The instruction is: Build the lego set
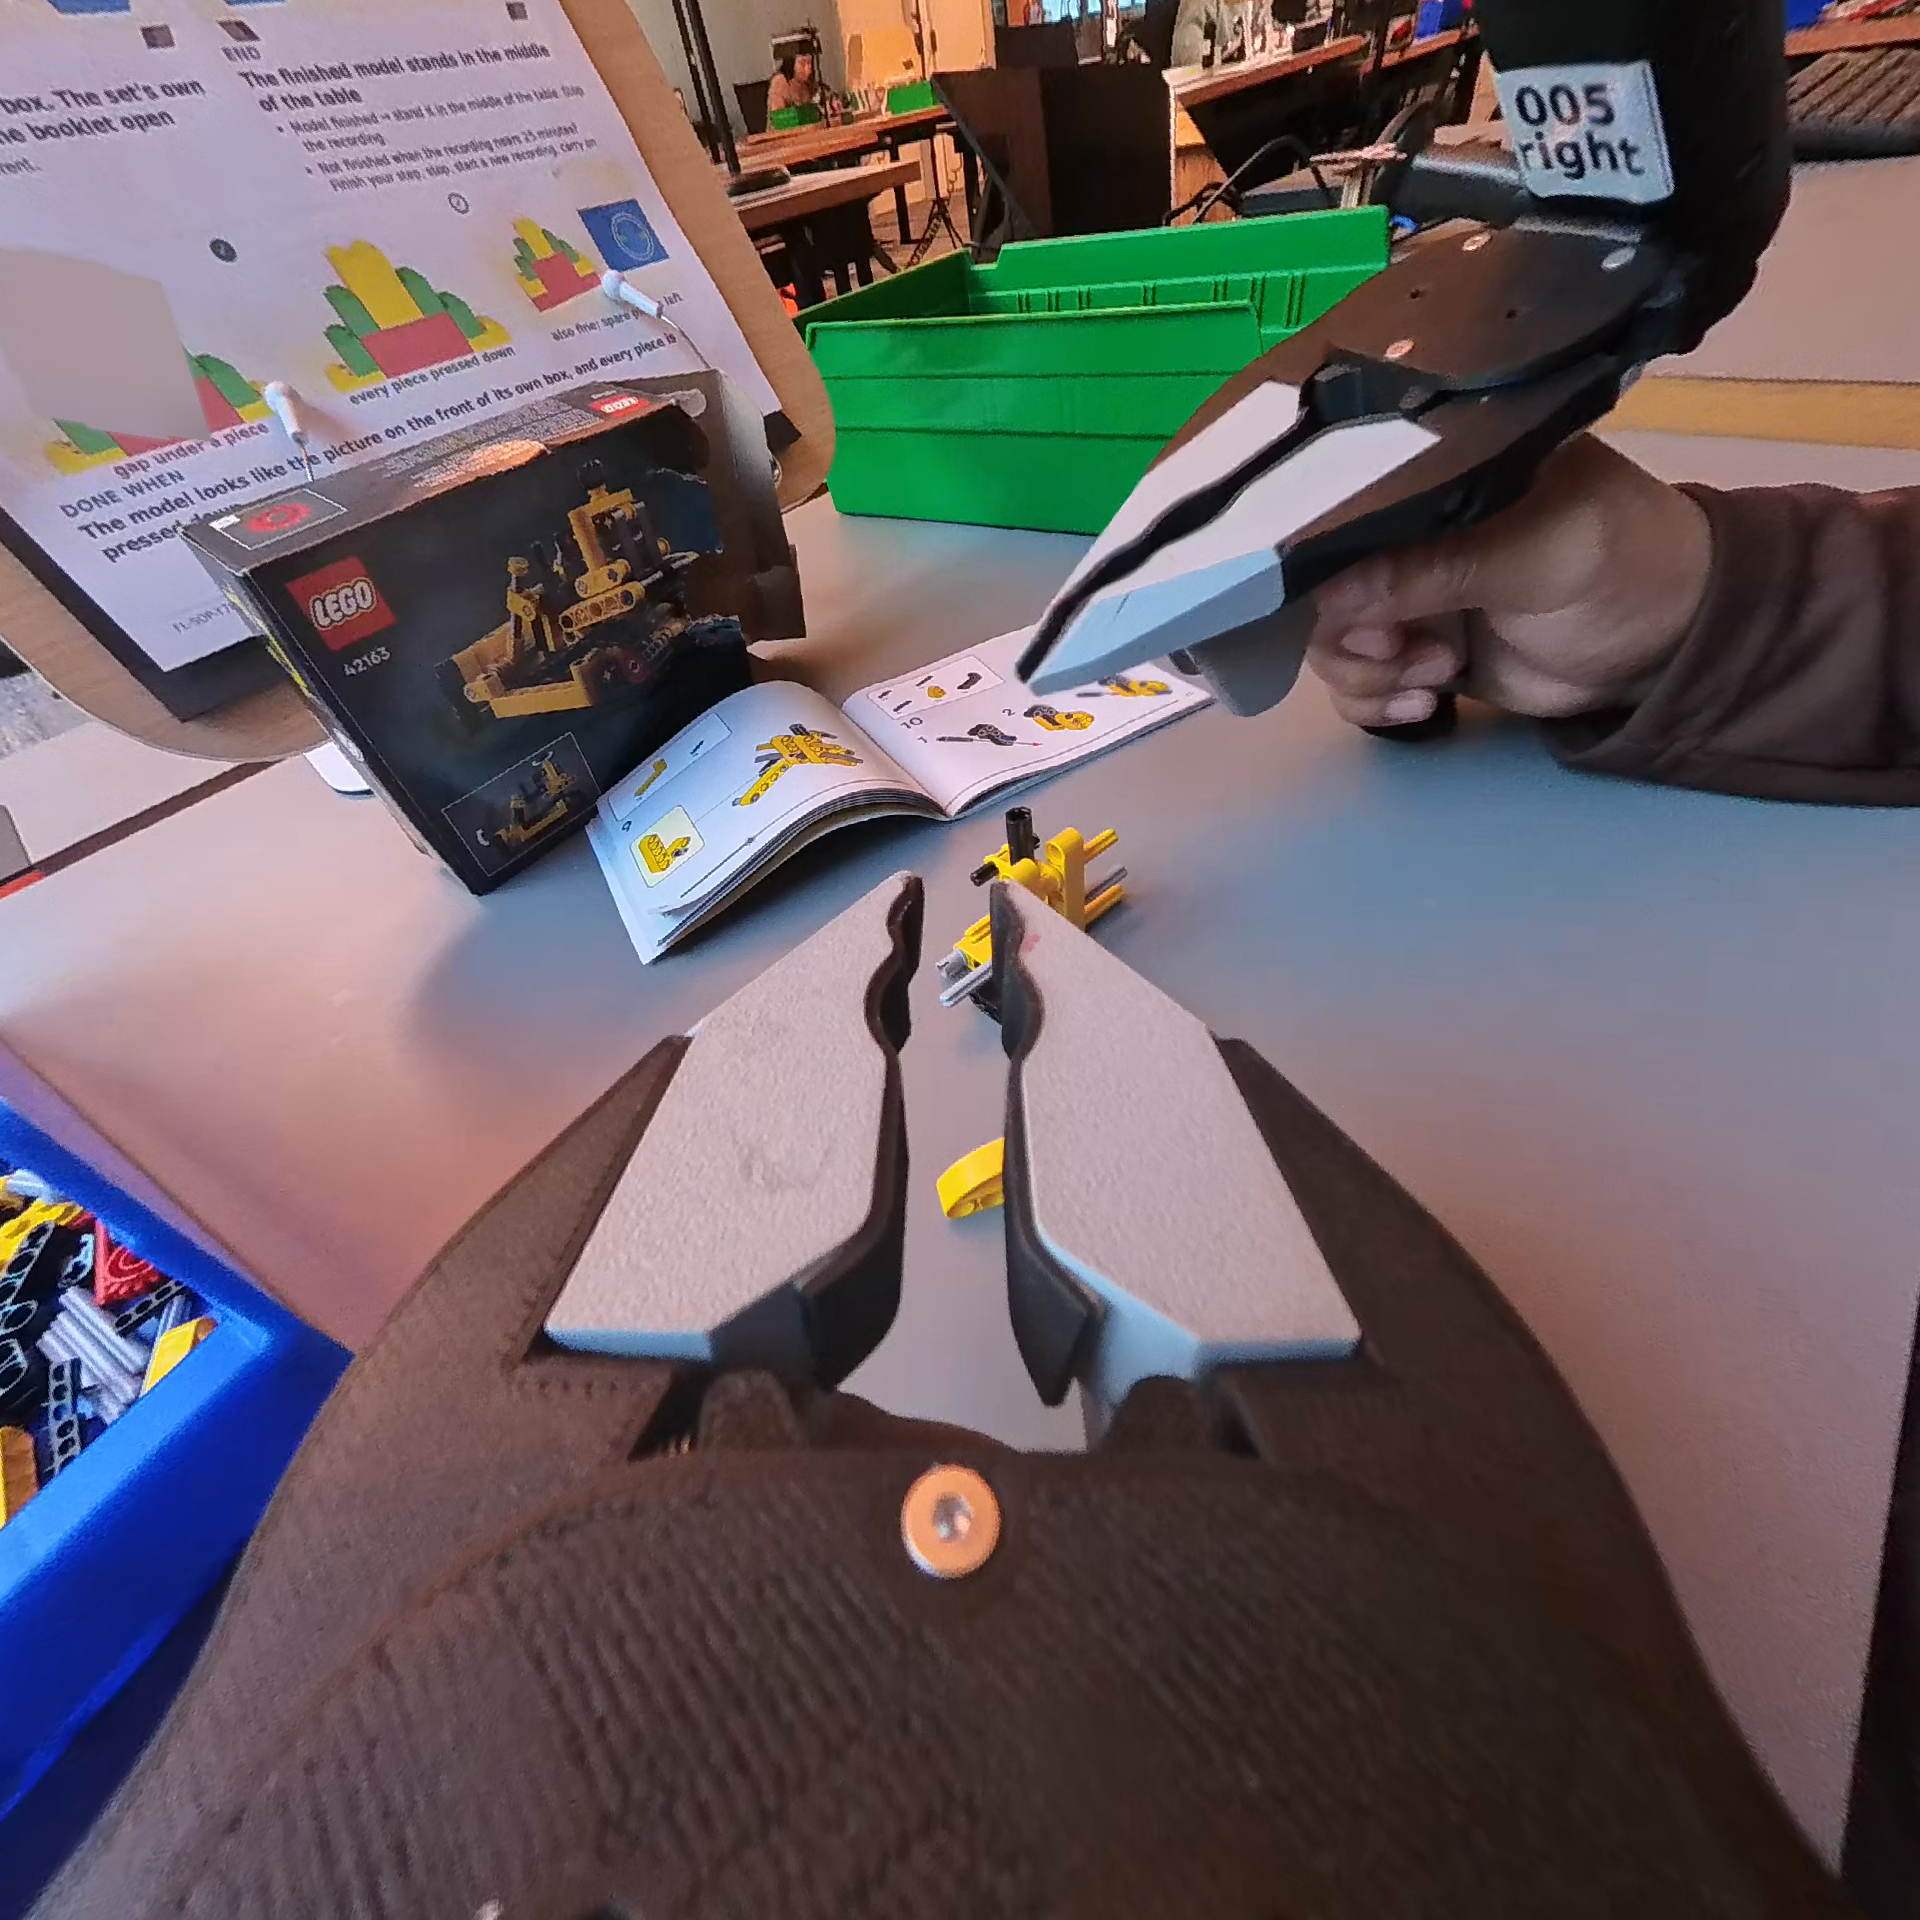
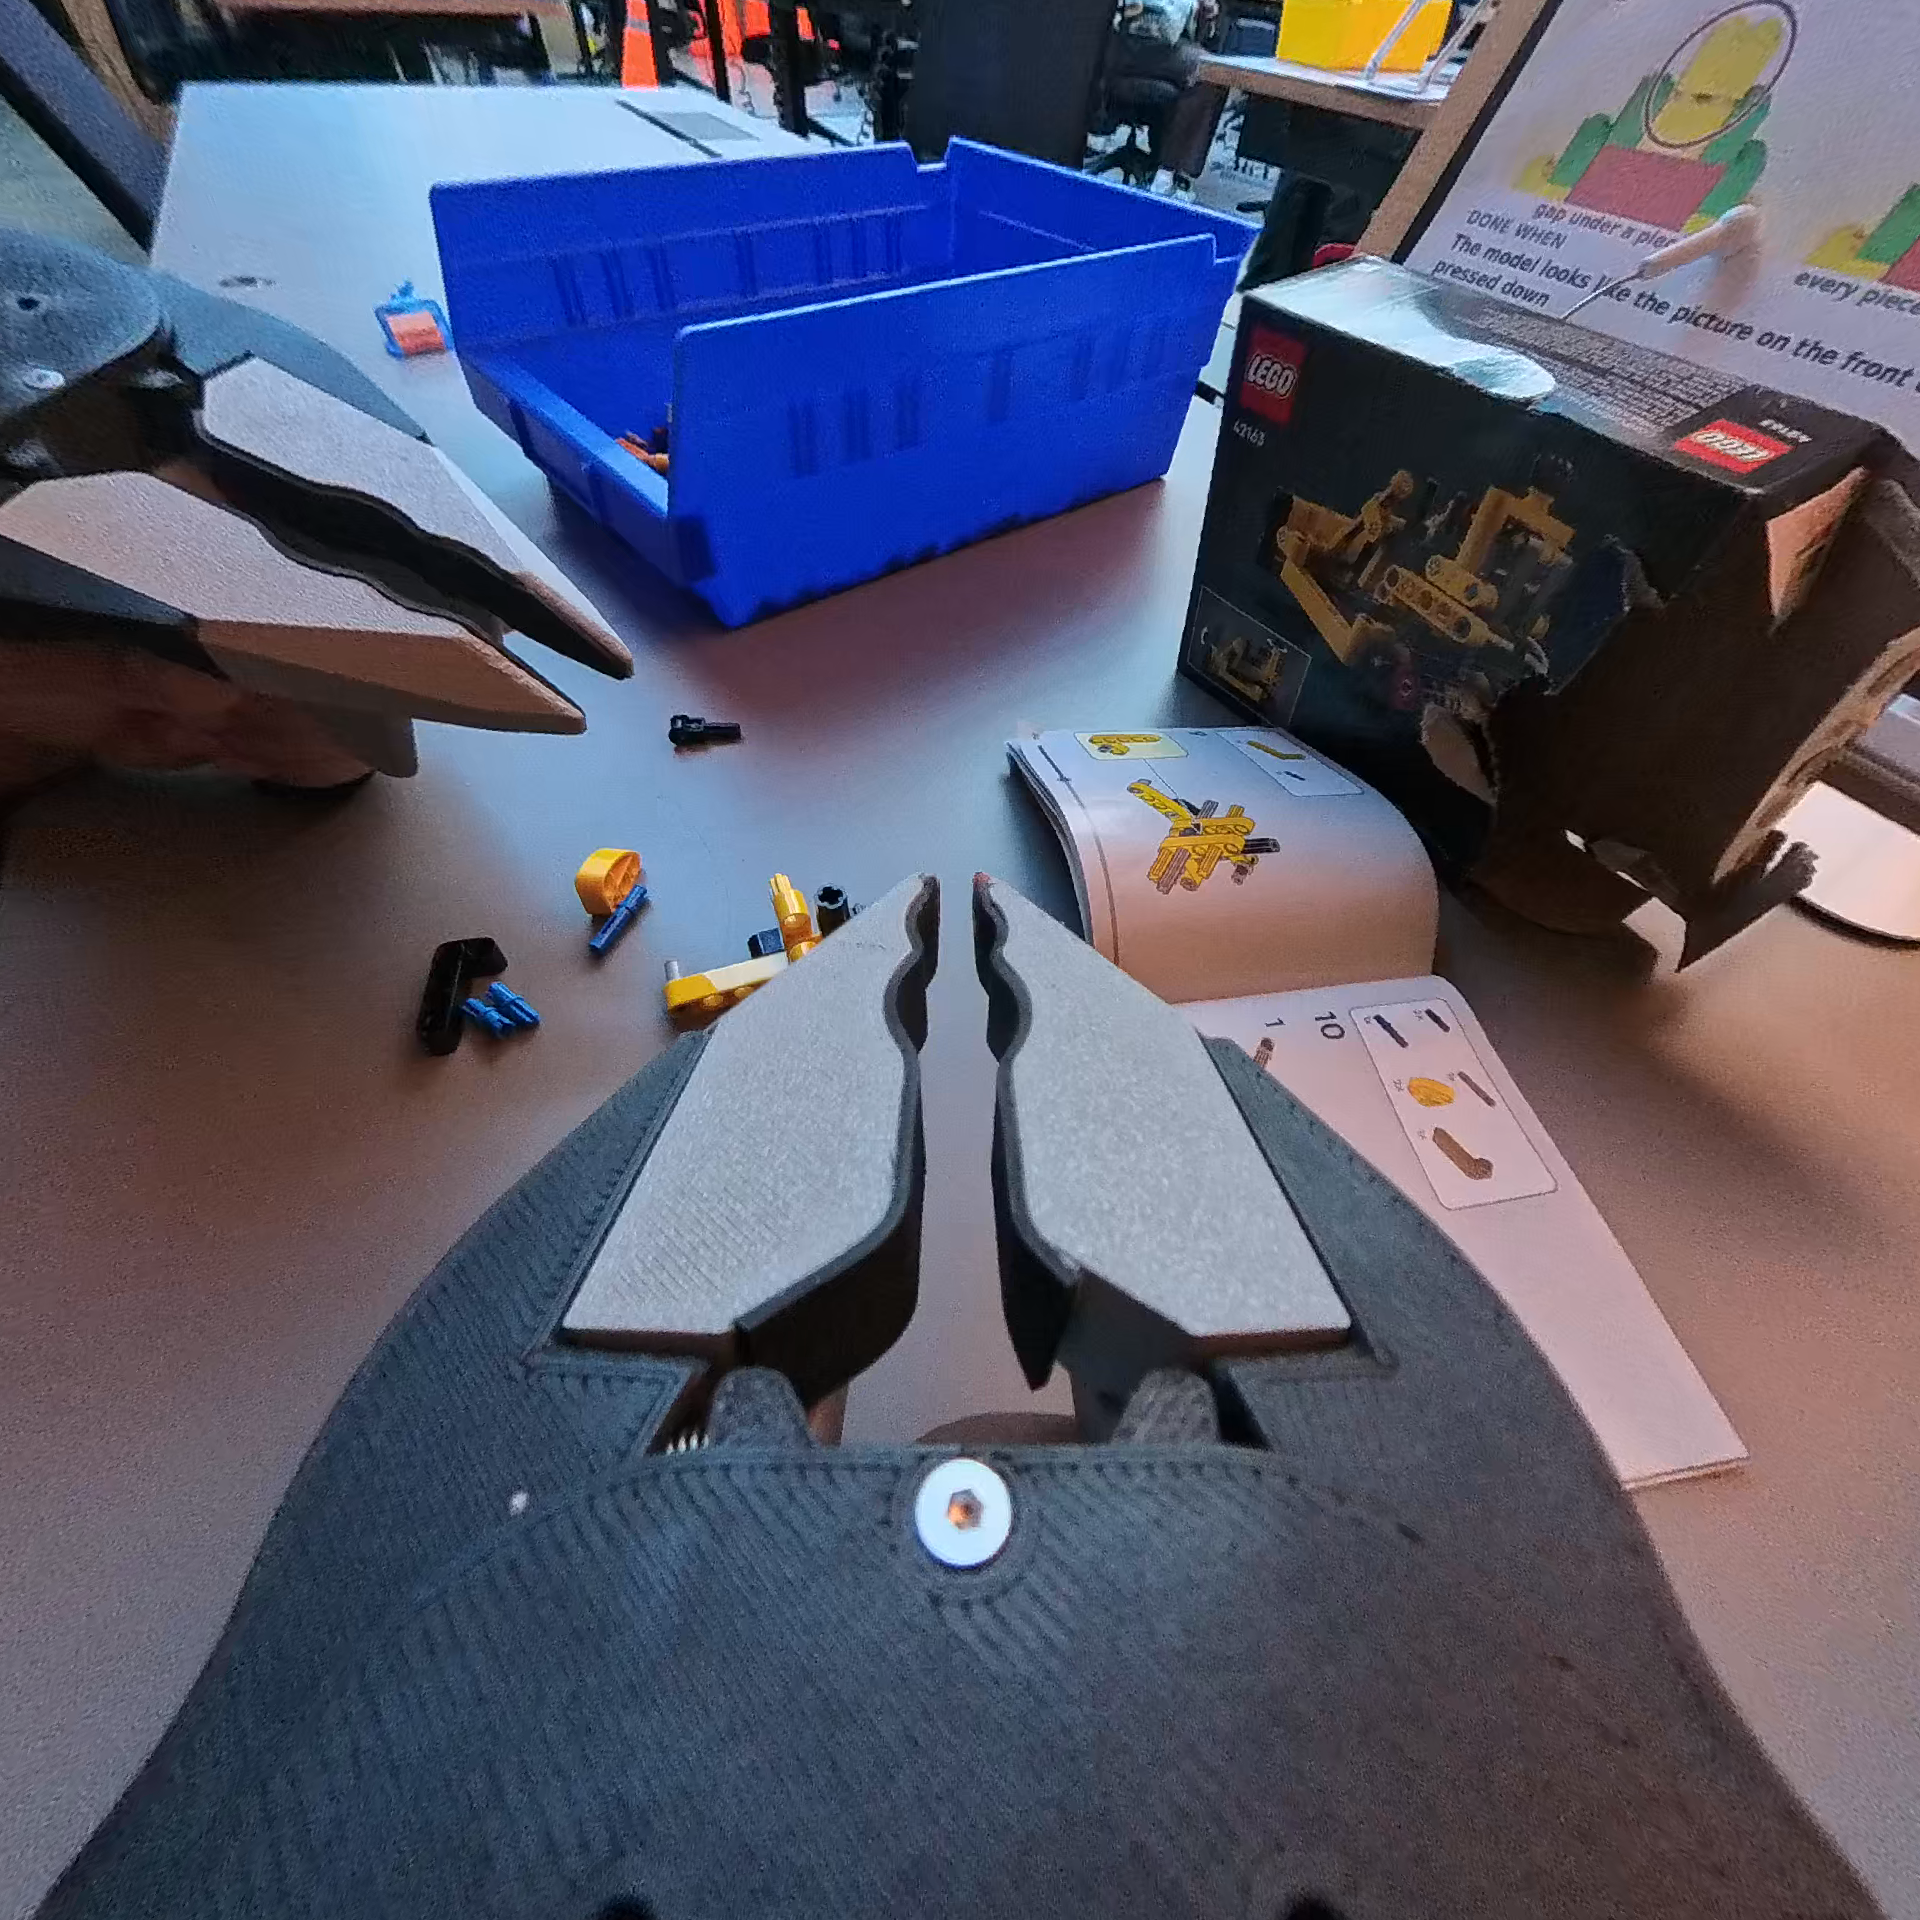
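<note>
Hovering low over the table [image 1: 1455, 1039], the left gripper [image 1: 956, 904] has its jaws slightly parted and empty, the yellow assembly [image 1: 1049, 862] just beyond its tips. The right gripper [image 2: 956, 883], hand-held, angles downward over the booklet [image 2: 1299, 883], jaws nearly closed, empty.

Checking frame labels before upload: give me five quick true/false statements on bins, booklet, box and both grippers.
1. The blue bin holds loose pieces. True.
2. The instruction booklet lies closed. False: it lies open on the table.
3. The left gripper grips the yellow assembly. False: its jaws are slightly apart and empty, with the assembly on the table beyond.
4. The set box stands behind the booklet. True.
5. The right gripper holds a black pin. False: nothing is between its jaws.
</note>
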